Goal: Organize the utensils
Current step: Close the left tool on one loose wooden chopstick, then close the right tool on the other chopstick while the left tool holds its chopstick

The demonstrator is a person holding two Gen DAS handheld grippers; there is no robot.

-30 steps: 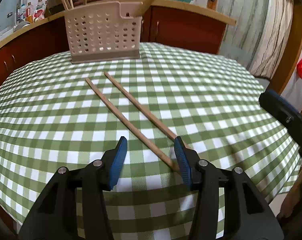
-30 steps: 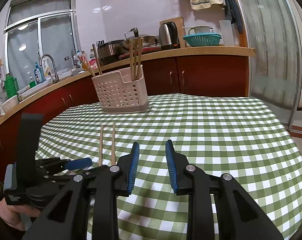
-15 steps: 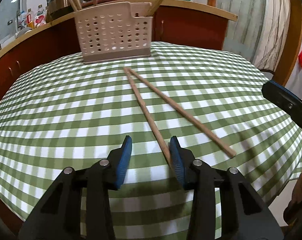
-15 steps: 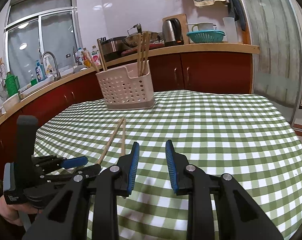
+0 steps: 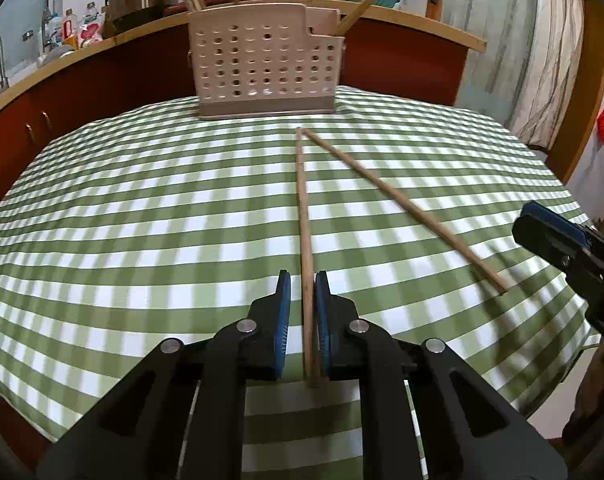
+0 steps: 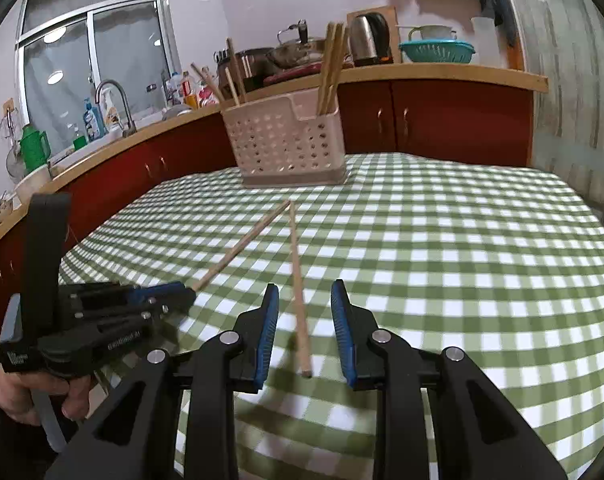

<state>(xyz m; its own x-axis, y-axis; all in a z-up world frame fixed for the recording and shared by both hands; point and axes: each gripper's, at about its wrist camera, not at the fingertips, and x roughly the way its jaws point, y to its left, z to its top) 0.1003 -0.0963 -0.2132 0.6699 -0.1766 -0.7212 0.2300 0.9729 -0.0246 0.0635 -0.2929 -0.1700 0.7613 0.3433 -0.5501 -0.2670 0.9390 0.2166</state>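
Note:
Two wooden chopsticks lie on the green checked tablecloth (image 5: 141,208), far tips meeting in a V. My left gripper (image 5: 302,280) has its jaws nearly closed around the near end of the left chopstick (image 5: 304,216), which touches the right pad; a small gap remains on the left. My right gripper (image 6: 304,296) is open, its jaws on either side of the near end of the other chopstick (image 6: 297,276), apart from it. That chopstick also shows in the left wrist view (image 5: 402,204). A perforated beige utensil holder (image 5: 265,68) with several chopsticks stands at the table's far side.
A red cabinet counter (image 6: 442,76) curves behind the table with a kettle (image 6: 368,40), a teal colander (image 6: 436,50), pots and a sink tap (image 6: 115,104). The right gripper appears at the right edge of the left wrist view (image 5: 574,248). A curtain (image 5: 534,40) hangs far right.
Both grippers swung in over the chopsticks. The chopsticks went from parallel to a V. My left jaws narrowed around one chopstick; my right gripper opened wider and now straddles the other.

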